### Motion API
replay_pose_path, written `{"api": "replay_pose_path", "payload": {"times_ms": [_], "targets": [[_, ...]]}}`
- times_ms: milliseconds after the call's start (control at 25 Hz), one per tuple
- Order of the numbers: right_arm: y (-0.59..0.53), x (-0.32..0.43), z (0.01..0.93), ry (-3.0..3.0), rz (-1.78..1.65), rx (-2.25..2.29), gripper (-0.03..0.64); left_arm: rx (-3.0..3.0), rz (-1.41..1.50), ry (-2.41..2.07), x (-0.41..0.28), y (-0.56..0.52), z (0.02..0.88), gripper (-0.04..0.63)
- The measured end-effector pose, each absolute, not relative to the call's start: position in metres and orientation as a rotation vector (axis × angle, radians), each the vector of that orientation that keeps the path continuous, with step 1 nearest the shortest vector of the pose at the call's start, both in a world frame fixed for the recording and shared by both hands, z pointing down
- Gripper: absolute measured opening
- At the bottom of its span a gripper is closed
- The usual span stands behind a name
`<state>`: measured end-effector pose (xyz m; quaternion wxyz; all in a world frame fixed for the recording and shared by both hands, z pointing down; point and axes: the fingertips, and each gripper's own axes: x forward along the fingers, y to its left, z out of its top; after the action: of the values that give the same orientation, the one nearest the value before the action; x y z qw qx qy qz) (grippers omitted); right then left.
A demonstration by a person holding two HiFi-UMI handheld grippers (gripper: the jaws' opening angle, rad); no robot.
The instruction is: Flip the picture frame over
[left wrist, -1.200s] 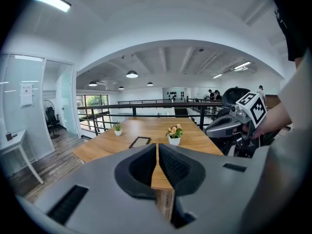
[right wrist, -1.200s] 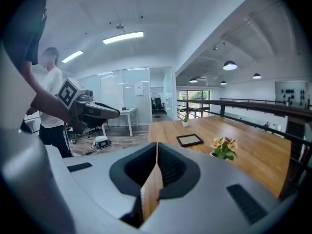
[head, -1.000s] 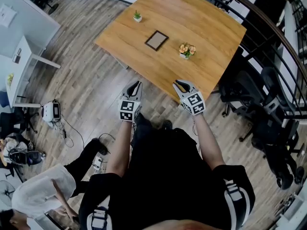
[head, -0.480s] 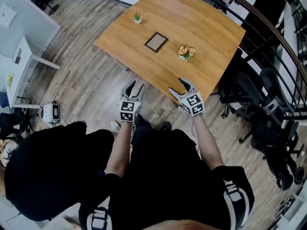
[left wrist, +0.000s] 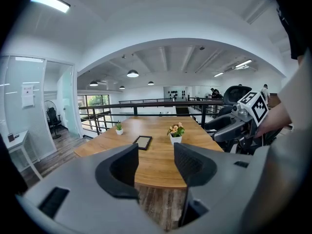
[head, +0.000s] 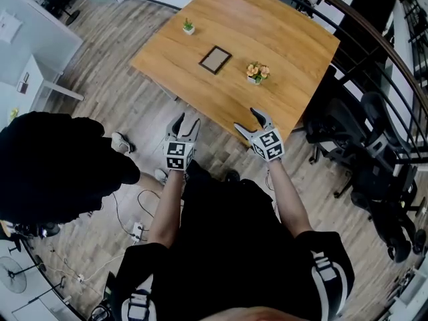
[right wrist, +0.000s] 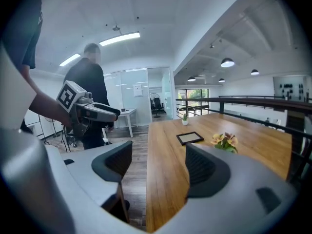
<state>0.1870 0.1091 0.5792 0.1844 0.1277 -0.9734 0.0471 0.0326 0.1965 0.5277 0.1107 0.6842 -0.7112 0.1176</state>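
The dark-bordered picture frame lies flat near the middle of the wooden table. Both grippers hang in front of the table's near edge, well short of the frame. My left gripper is over the floor, its jaws opening with nothing between them. My right gripper is at the table's near edge, its jaws also opening and empty. Each gripper shows in the other's view: the right gripper and the left gripper.
A white pot of orange flowers stands right of the frame, and a small green plant sits at the table's far left. Black office chairs crowd the right side. A person in black stands at my left. Cables lie on the floor.
Both grippers' jaws went from nearly shut to wide apart, while the hands stayed put. The person in black came into view at the lower left and moved up the left side.
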Motion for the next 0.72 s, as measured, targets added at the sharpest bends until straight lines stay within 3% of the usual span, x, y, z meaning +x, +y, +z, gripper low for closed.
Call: {"api": "replay_pose_path", "payload": {"times_ms": [720], "targets": [[0.084, 0.153, 0.591, -2.701, 0.238, 0.547, 0.331, 2.082, 0.339, -1.974, -0.022, 0.160, 0.539, 0.230]]}}
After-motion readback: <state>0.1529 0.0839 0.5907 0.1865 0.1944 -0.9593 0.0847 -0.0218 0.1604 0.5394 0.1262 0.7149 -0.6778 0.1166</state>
